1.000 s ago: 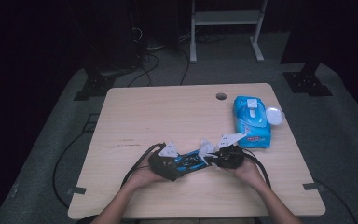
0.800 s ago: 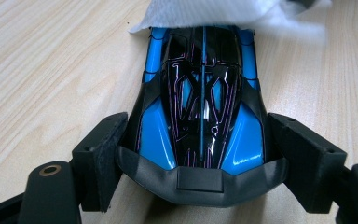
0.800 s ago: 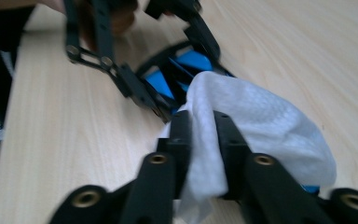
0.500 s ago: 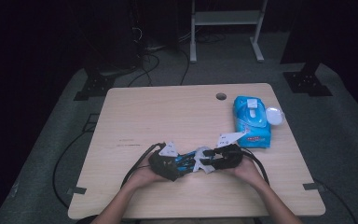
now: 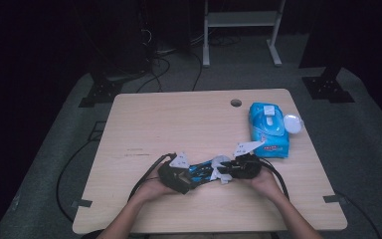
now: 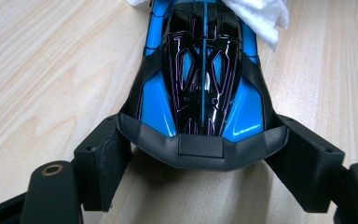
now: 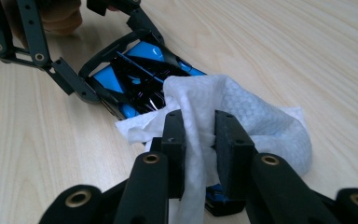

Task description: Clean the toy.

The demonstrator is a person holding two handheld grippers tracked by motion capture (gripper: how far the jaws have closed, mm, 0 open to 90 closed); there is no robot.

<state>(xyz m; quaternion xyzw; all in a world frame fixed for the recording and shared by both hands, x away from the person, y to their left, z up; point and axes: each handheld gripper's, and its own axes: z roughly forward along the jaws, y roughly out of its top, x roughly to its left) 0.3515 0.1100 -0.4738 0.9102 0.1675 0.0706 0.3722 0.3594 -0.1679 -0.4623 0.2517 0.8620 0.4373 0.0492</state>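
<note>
As the right gripper (image 7: 199, 149), clamped on a white wipe (image 7: 242, 116), slid further onto the blue toy car (image 6: 203, 79), the left gripper (image 6: 200, 158) pinned it on the table (image 5: 179, 119), cleaning apparently underway.

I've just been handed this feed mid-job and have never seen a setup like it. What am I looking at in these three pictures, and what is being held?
No machine here: a person at a wooden table holds a hand-held two-jaw tool in each hand. The high view looks down from above; the other two come from a camera riding on each tool, looking along its black jaws. The left tool clamps one end of a blue and black toy car, its jaws pressed against the car's sides. The right tool pinches a white wipe that lies draped over the car's other end, apparently cleaning it. Farther back on the right lies a blue pack of wipes with its lid flipped open.
</note>
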